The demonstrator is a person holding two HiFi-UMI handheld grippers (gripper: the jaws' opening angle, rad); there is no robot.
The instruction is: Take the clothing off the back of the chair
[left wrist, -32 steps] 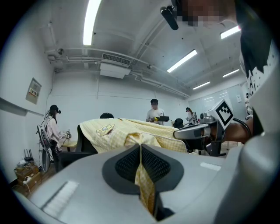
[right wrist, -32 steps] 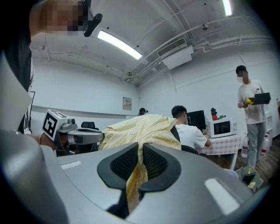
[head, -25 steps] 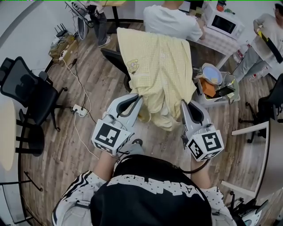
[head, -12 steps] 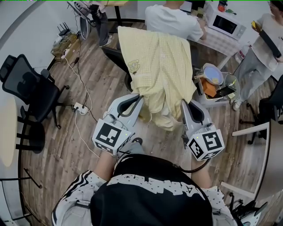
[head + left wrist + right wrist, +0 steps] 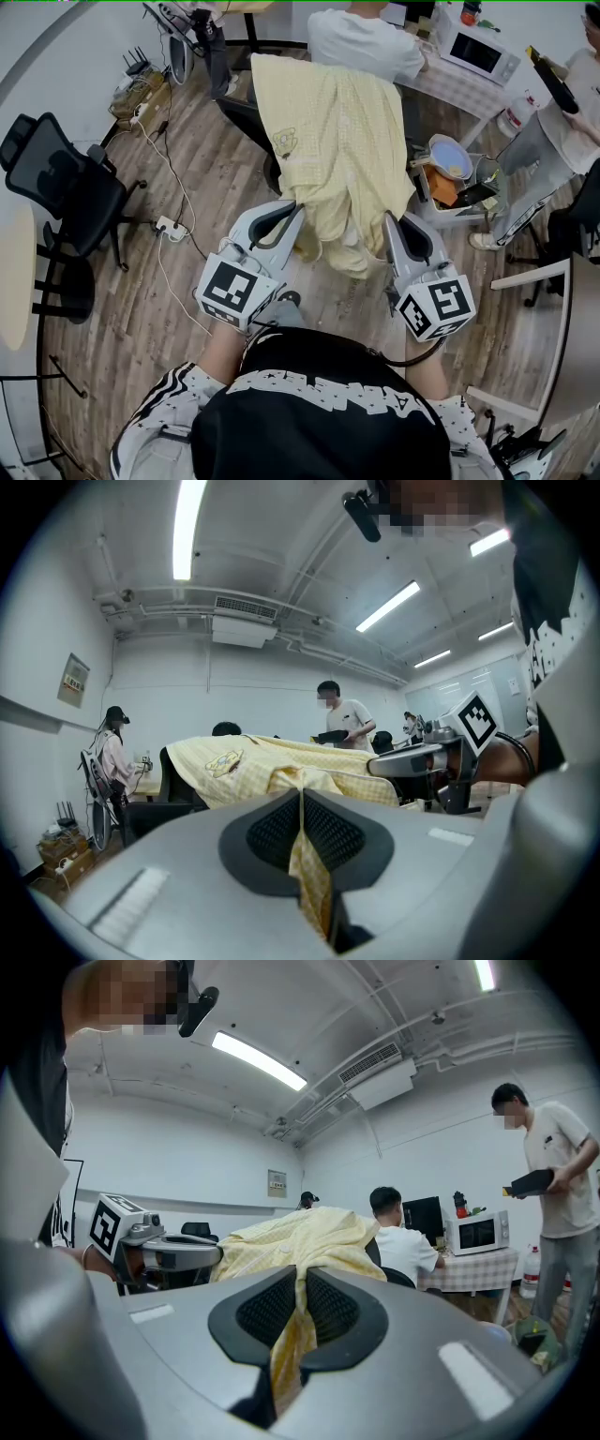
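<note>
Two grippers, both biting cloth. The left gripper point(image 5: 298, 206) has its jaws pinched together on a fold of the pale yellow checked fabric shirt point(image 5: 328, 131). The right gripper point(image 5: 389, 218) is closed the same way on the opposite lower edge. In both gripper views we see a thin yellow strip squeezed between the ribbed black pads.

The shirt lies draped over the back of the black office chair point(image 5: 251, 131). Its top is spread across the backrest and its lower part hangs toward us, between the two grippers.

We judge it light, soft and fully limp. It has no stiffness, so it will sag and swing wherever it is unsupported. It is not fragile and not slippery, and the weave should hold well in the pads. The main risk we see is the far side catching on the backrest.

The two lower corners, held well apart, look like a sound hold, and gripping nearer the shoulders would give more control.

The fabric is a thin woven check, matte and creased, with a small cartoon patch point(image 5: 281, 141) on the chest. The chair is dark and padded and stands on a wood-plank floor point(image 5: 187, 272).
</note>
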